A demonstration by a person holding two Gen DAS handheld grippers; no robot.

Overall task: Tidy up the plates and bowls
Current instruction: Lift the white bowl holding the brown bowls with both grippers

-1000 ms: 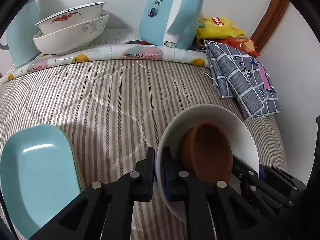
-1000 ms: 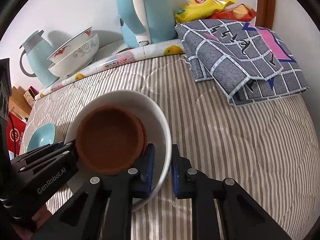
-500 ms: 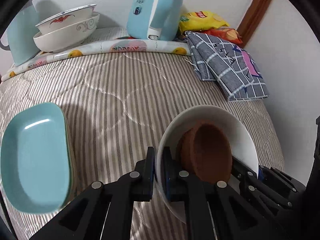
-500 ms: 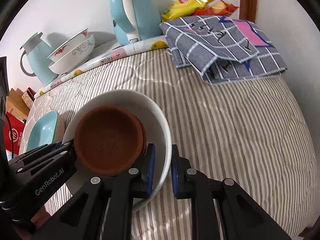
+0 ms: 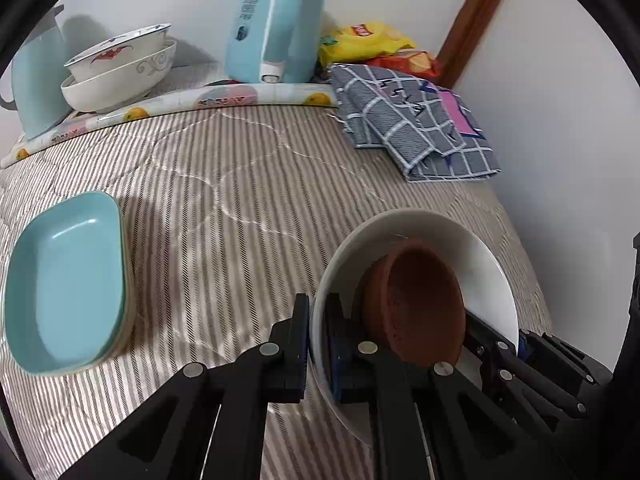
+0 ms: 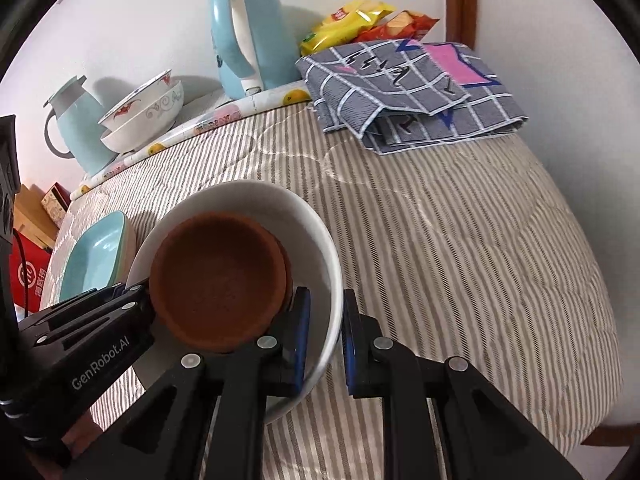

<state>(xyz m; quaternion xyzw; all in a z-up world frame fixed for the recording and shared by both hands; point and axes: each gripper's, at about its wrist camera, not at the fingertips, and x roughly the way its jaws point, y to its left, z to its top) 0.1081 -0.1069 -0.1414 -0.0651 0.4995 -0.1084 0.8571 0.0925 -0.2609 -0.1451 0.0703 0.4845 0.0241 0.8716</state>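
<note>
**Trainee:** How were you holding it just then?

**Me:** Both my grippers were clamped on the one wide white ceramic bowl [image 6: 240, 208]. My left gripper [image 5: 318, 344] had its jaws pinched narrow over the rim on one side; my right gripper [image 6: 324, 340] pinched the opposite rim the same way, one pad inside the wall and one outside.

**Trainee:** And the smaller one?

**Me:** The round brown clay bowl [image 6: 220, 276] sat loose inside the white one, leaning against its wall. Nothing gripped it. The pair hung above the striped quilted cover [image 5: 240, 184], not resting on it.

**Trainee:** So what mattered most?

**Me:** I judged that keeping both hands level with each other mattered, so the brown bowl could not slide or rattle. A thin rim grip lets a bowl swing, so I wanted slow, matched travel.

**Trainee:** Where would you have taken it?

**Me:** Probably toward the two stacked patterned white bowls [image 5: 120, 68] at the back, steering wide of the pale blue rectangular dish [image 5: 64, 284] and the tall blue kettle [image 5: 276, 20].
</note>
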